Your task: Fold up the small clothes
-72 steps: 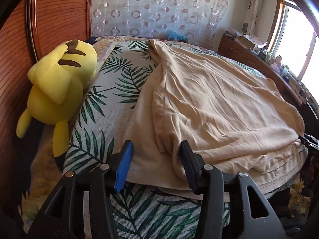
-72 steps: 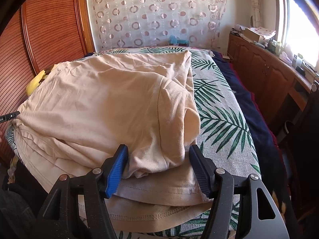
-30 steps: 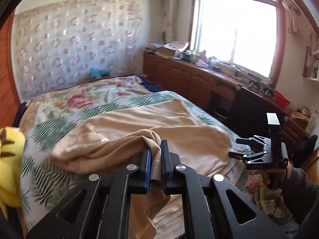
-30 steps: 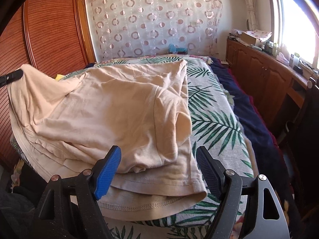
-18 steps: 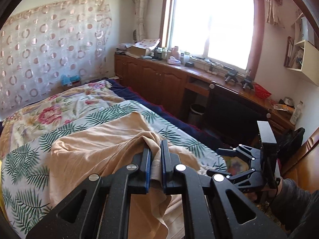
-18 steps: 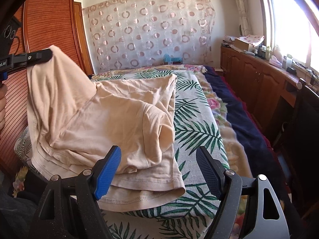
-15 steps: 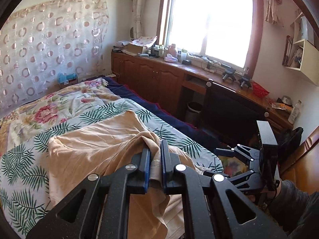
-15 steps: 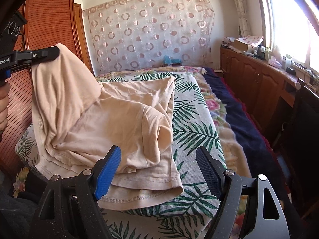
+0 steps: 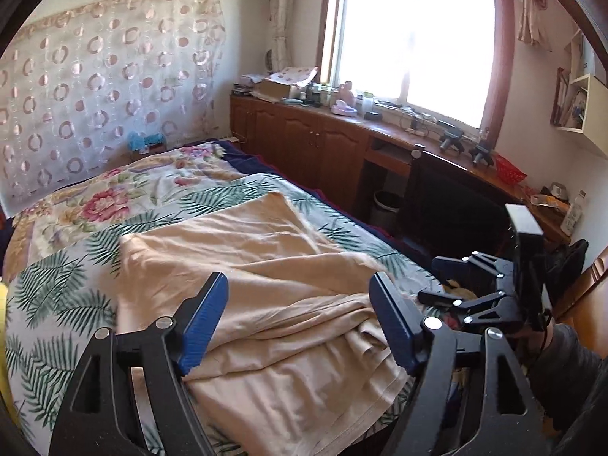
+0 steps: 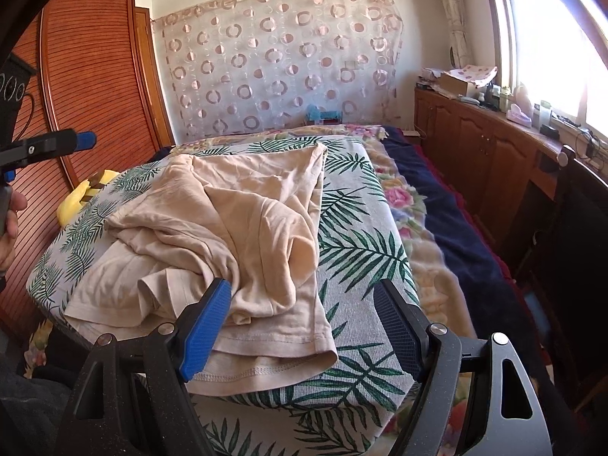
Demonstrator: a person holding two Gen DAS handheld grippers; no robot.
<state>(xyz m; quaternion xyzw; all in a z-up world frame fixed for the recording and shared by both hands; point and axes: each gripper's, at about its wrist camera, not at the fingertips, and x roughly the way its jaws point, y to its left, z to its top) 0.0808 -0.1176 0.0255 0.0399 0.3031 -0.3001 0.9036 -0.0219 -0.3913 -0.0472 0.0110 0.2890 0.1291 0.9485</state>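
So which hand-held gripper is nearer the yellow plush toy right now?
Left. The left hand-held gripper hangs open in the air by the wardrobe, above the yellow plush toy. The right hand-held gripper is open at the bed's near edge, across the beige garment from it.

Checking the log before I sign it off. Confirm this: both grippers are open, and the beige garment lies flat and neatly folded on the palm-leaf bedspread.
Not quite. Both the left gripper and right gripper are open, but the beige garment lies bunched and rumpled on the palm-leaf bedspread, not neatly folded. The right wrist view shows it.
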